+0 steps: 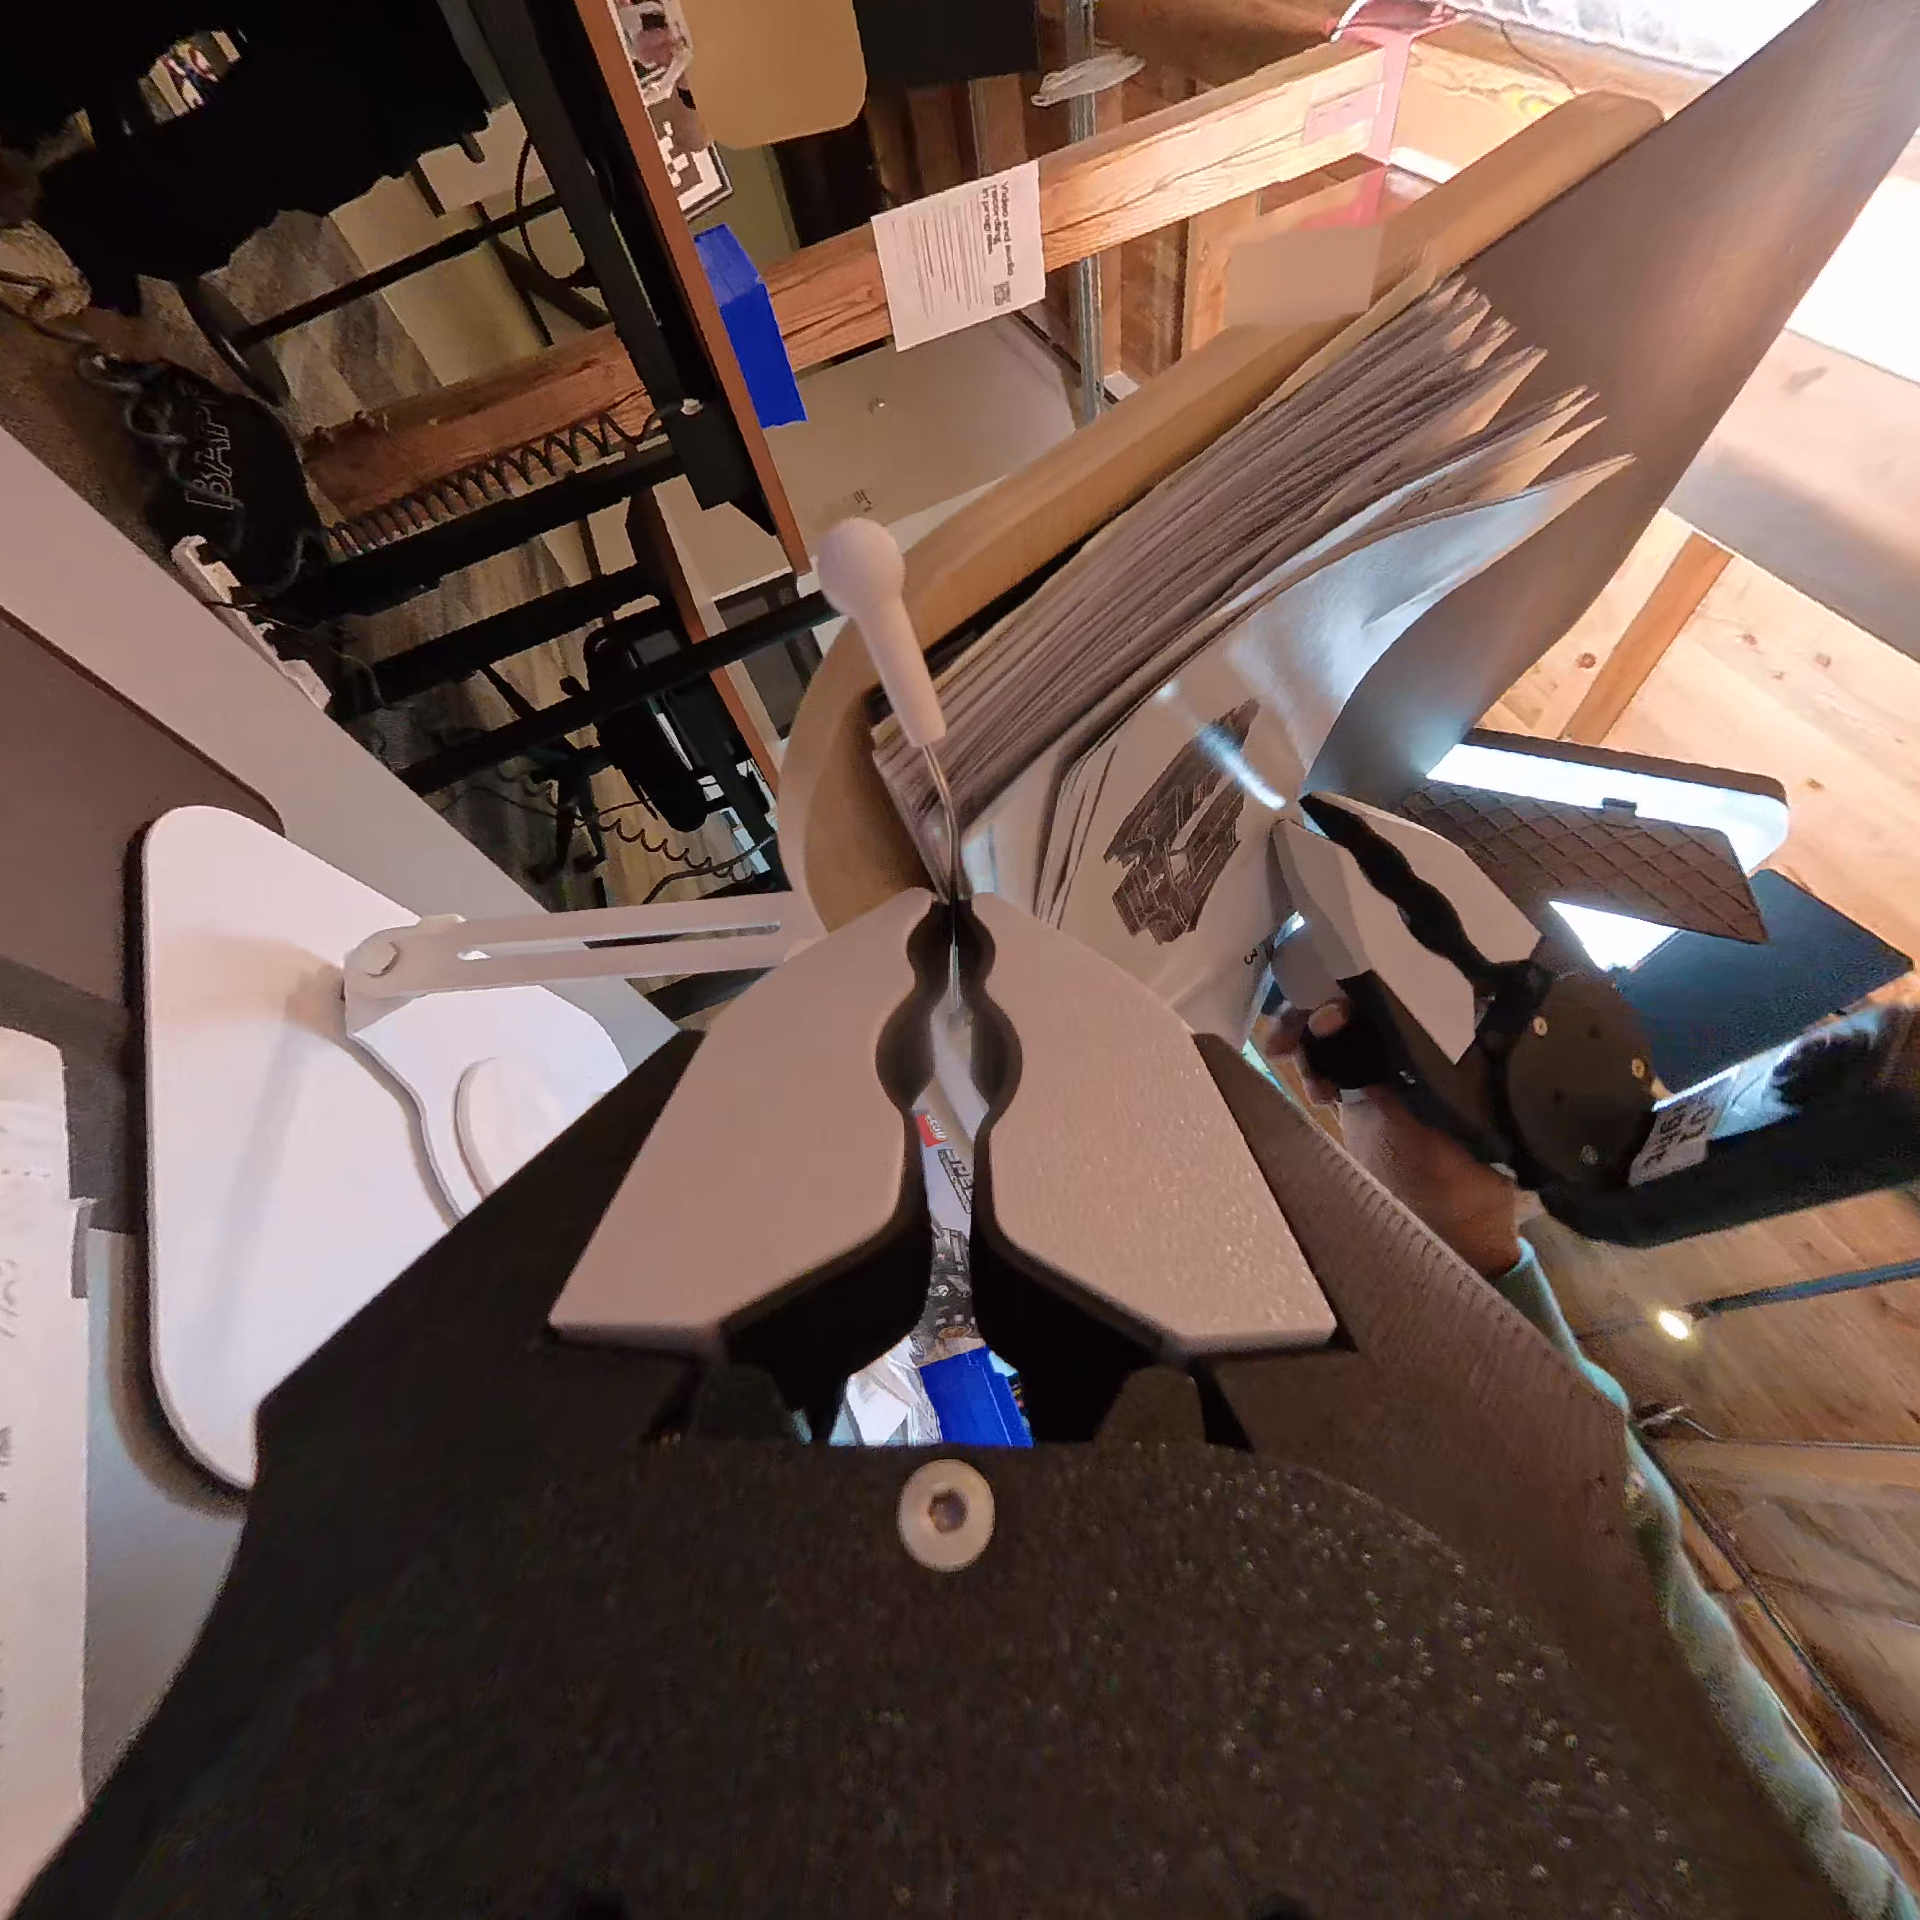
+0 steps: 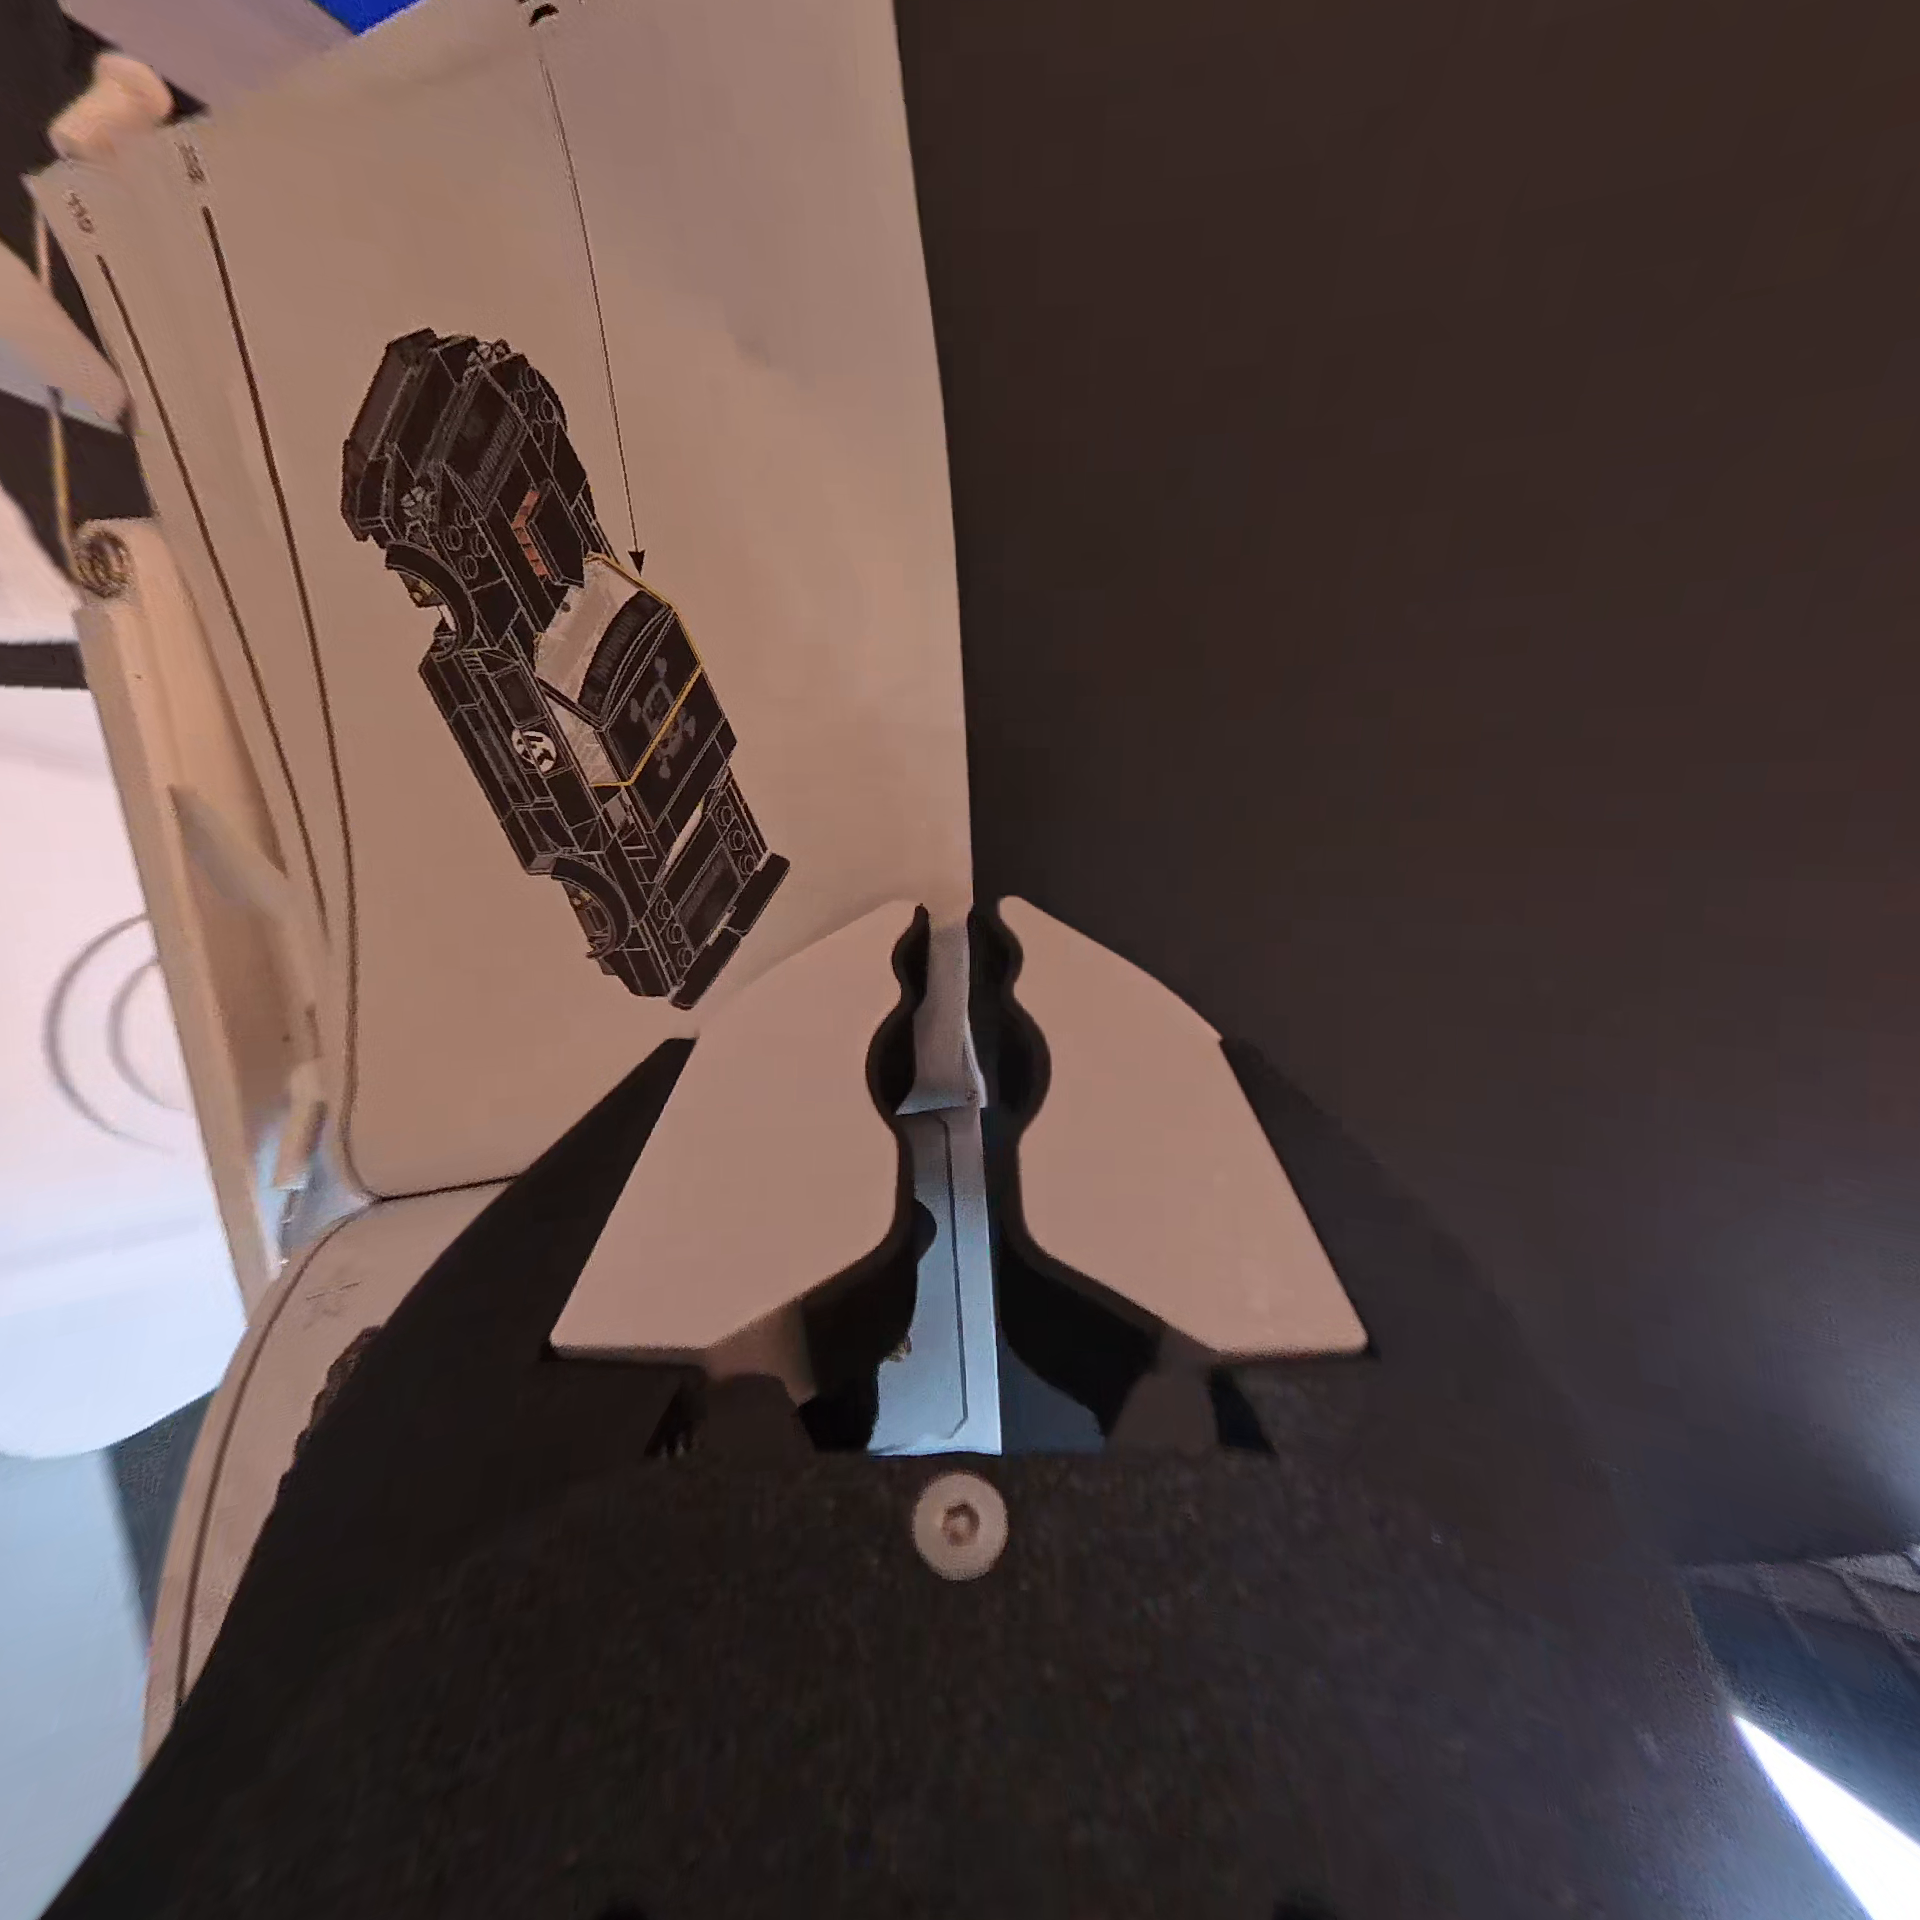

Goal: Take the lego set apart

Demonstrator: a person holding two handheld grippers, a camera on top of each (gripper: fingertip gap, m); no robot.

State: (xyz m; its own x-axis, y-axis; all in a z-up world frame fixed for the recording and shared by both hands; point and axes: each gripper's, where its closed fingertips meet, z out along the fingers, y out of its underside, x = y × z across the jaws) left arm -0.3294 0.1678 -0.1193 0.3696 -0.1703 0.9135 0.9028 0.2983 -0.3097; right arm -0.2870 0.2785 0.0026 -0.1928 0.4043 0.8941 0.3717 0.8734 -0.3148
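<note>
An open instruction booklet [image 1: 1195,665] with fanned pages leans on a wooden book stand [image 1: 852,831]. My left gripper [image 1: 951,912] is shut on the thin metal wire [image 1: 940,831] of the stand's page holder, which ends in a white handle [image 1: 873,603]. My right gripper [image 1: 1299,821] is at the booklet's lower page edge. In the right wrist view, the right gripper [image 2: 958,914] is open. The edge of a page [image 2: 948,997] stands between its fingers with dark gaps on both sides. That page [image 2: 727,312] shows a drawing of a black car [image 2: 561,665].
A white base plate [image 1: 312,1039] with a slotted white arm [image 1: 582,940] lies left of the stand. A dark grey surface [image 2: 1455,623] fills the right of the right wrist view. A printed box [image 1: 951,1247] shows below between my left fingers. Black desk frames [image 1: 623,312] stand behind. My right fingertips sit around 20 cm from my left ones.
</note>
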